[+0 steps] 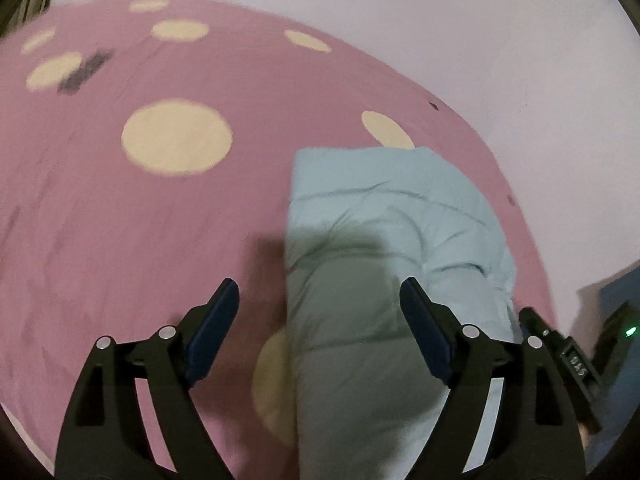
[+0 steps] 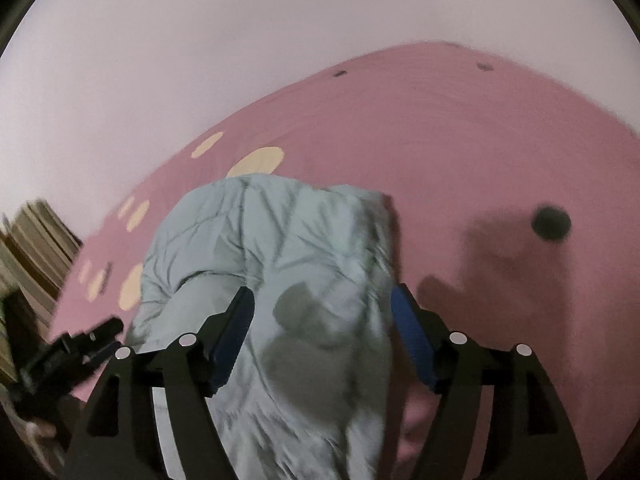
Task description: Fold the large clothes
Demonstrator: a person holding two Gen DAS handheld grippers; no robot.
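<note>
A pale blue quilted garment (image 1: 384, 216) lies in a folded, puffy bundle on a pink bed sheet (image 1: 120, 220) with cream dots. My left gripper (image 1: 320, 296) hovers over the bundle's near end. Its jaws are wide open and the blue pads (image 1: 218, 320) touch nothing. In the right wrist view the same garment (image 2: 280, 240) lies rumpled below my right gripper (image 2: 322, 300). That gripper is open too. Its left finger is above the cloth and its right pad (image 2: 408, 328) is at the cloth's edge, with no squeeze visible. Each gripper shows in the other's view, the right gripper (image 1: 568, 360) and the left gripper (image 2: 80, 344).
The pink sheet (image 2: 480, 140) spreads wide around the garment and meets a pale wall (image 2: 200, 60) at the back. A dark round spot (image 2: 551, 222) marks the sheet on the right. Stacked tan items (image 2: 36, 248) stand beside the bed at the left.
</note>
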